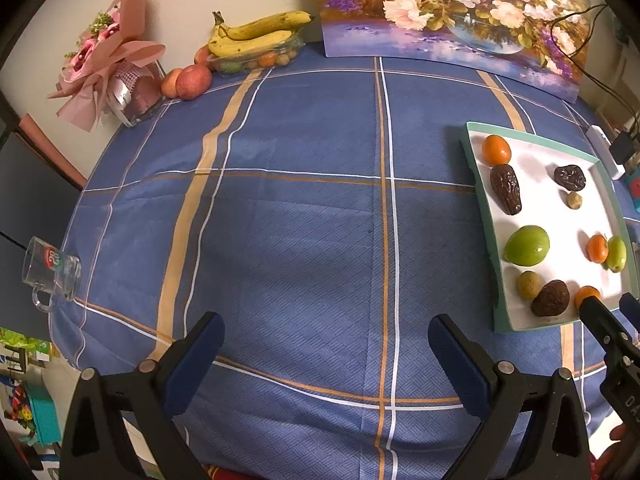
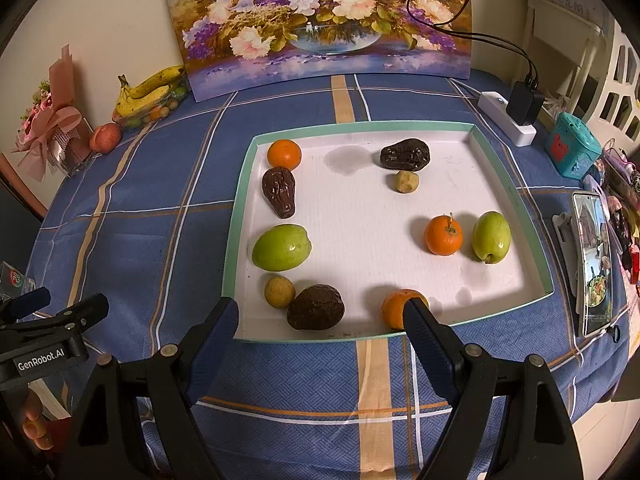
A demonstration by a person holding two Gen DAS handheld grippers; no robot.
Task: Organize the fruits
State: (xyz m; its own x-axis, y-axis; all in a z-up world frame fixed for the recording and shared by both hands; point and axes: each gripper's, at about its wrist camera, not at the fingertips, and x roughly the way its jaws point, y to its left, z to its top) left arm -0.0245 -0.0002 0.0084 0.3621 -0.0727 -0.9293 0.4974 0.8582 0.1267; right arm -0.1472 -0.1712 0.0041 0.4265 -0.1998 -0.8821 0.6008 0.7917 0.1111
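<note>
A white tray with a teal rim (image 2: 508, 204) holds several fruits: oranges (image 2: 443, 235), green fruits (image 2: 281, 248), dark brown wrinkled fruits (image 2: 316, 307) and small tan ones (image 2: 279, 291). My right gripper (image 2: 320, 314) is open and empty at the tray's near edge; its right finger (image 2: 420, 320) stands in front of an orange (image 2: 394, 308). My left gripper (image 1: 326, 334) is open and empty over bare cloth, left of the tray (image 1: 480, 184). The right gripper (image 1: 610, 312) also shows in the left wrist view.
At the back left are bananas on a container of small fruits (image 1: 256, 36), apples (image 1: 193, 81) and a pink bouquet (image 1: 104, 56). A flower painting (image 2: 320, 16) leans at the back. A glass mug (image 1: 50, 270) sits at the left edge. A power strip (image 2: 508, 118), teal box (image 2: 572, 146) and phone (image 2: 594, 264) lie right.
</note>
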